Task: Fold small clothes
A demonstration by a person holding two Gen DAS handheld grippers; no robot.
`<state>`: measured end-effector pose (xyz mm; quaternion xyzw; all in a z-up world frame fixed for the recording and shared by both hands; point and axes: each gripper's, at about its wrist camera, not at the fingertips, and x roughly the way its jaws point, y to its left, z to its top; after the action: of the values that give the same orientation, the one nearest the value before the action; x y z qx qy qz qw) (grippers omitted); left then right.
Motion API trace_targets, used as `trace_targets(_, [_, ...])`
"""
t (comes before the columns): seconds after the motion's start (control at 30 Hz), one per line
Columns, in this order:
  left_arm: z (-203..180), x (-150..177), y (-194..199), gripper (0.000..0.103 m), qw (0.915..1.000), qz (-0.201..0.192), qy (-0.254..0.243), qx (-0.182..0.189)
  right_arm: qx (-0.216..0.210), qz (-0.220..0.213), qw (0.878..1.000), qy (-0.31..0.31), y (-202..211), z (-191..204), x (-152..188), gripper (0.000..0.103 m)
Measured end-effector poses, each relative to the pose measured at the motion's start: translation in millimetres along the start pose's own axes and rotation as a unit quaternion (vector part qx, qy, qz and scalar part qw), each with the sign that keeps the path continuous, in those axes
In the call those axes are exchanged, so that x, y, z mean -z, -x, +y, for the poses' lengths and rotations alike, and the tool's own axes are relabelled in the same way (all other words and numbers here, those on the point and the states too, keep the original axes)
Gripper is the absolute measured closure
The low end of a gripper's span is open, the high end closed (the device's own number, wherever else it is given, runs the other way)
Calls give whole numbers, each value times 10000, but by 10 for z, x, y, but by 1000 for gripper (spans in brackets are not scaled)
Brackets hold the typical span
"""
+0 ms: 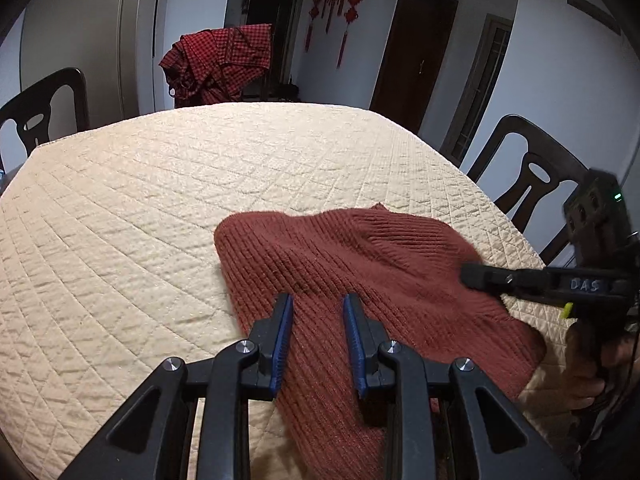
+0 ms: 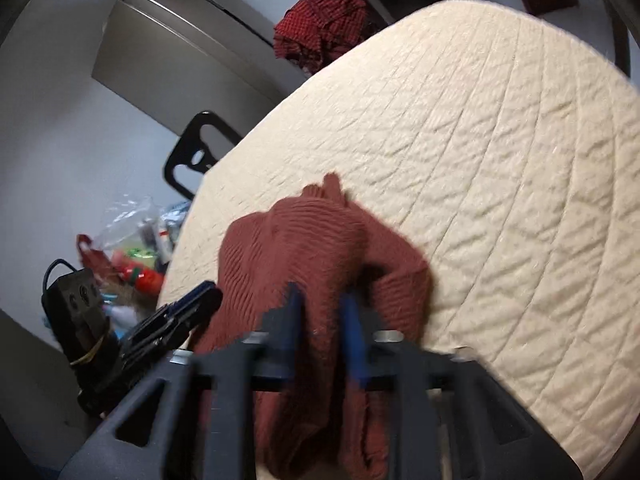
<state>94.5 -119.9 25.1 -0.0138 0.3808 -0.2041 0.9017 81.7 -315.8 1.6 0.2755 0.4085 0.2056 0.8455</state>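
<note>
A rust-red ribbed knit garment (image 1: 340,256) lies crumpled near the front right of the cream quilted table cover (image 1: 160,200). My left gripper (image 1: 318,304) hovers over the garment's near left part, its blue pads apart and nothing pinched between them. My right gripper (image 1: 470,274) comes in from the right, its black fingers together at the garment's right side. In the blurred right wrist view the garment (image 2: 304,240) bunches up into the right gripper (image 2: 322,316), with cloth filling the space between the pads. The left gripper (image 2: 204,296) shows at the lower left.
Dark wooden chairs (image 1: 44,108) (image 1: 528,172) stand at both sides of the table. A red checked cloth (image 1: 220,64) hangs over a far chair. Bags and clutter (image 2: 136,248) sit beyond the table's left edge. A hand (image 1: 588,364) holds the right gripper's handle.
</note>
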Motion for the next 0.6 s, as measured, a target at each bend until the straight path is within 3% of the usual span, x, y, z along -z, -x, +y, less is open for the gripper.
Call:
trace_targets(0.1, [-51, 54, 11, 74, 9999, -64, -57, 91, 101, -264, 9993, 247, 160, 51, 34, 96])
trace_targets(0.23, [-92, 84, -46, 74, 9999, -80, -116, 57, 217, 9, 9998, 25, -2, -162, 73, 95])
trace_targets(0.33, [-67, 60, -31, 74, 9999, -50, -79, 57, 247, -132, 9996, -58, 76, -153, 63, 90])
trace_targets(0.43, [-54, 61, 82, 74, 9999, -92, -100, 41, 495, -400, 9975, 300, 289, 3, 84, 90])
trace_targets(0.6, [-97, 156, 393, 74, 9993, -194, -173, 259, 338, -505, 9920, 1109, 530, 393, 324, 90])
